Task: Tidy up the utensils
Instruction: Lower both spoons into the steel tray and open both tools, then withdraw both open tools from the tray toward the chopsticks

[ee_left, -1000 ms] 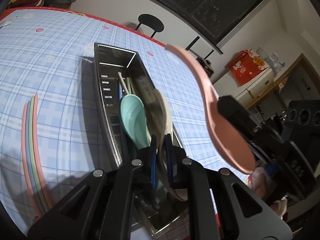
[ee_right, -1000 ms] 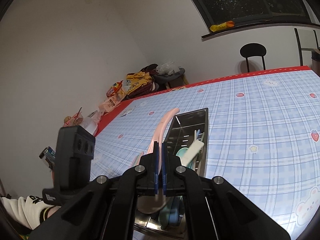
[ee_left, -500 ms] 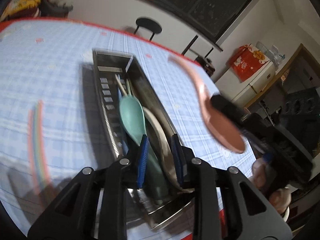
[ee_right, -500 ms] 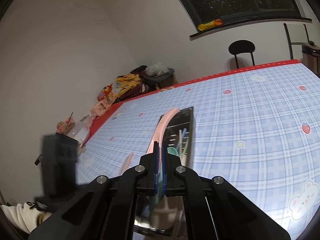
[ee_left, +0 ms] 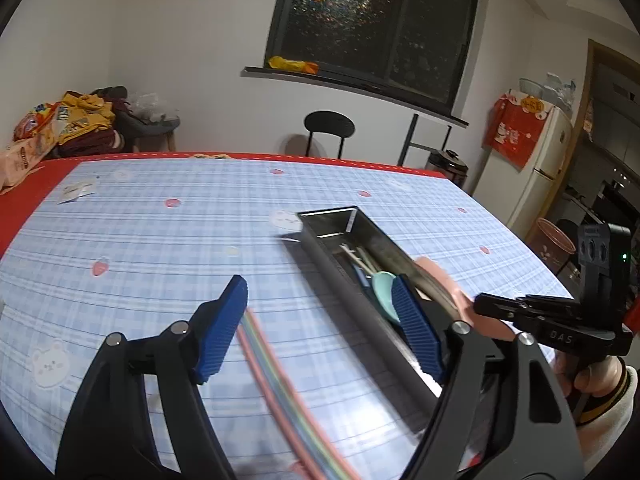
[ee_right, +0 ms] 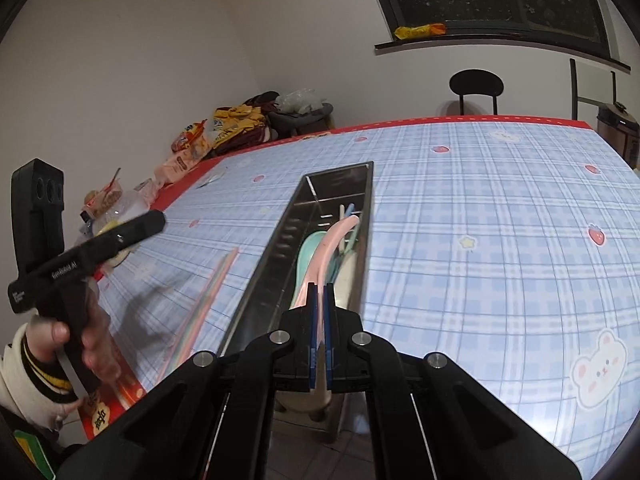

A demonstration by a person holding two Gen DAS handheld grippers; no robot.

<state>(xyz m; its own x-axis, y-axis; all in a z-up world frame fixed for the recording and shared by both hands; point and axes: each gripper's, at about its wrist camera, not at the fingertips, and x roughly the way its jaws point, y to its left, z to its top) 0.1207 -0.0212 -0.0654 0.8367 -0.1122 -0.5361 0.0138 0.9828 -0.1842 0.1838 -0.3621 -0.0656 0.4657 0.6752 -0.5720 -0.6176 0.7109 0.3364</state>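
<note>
One metal tray (ee_right: 256, 280) reaches the tabletop's near edge, holding a mint spoon (ee_right: 310, 248) and a cream spoon (ee_right: 348, 276). Right gripper (ee_right: 319, 312) pinches the pink spoon (ee_right: 332, 236) over it. Left gripper (ee_left: 320, 320) opening, empty. Colored strips (ee_left: 280, 380) beside the tray.

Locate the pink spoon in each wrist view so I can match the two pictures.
Left wrist: pink spoon at right of centre, over the near end of the metal tray, partly behind the left claw's right finger.
Right wrist: pink spoon at centre, clamped in the right claw, arching into the tray.
Shared landmark: black chair.
</note>
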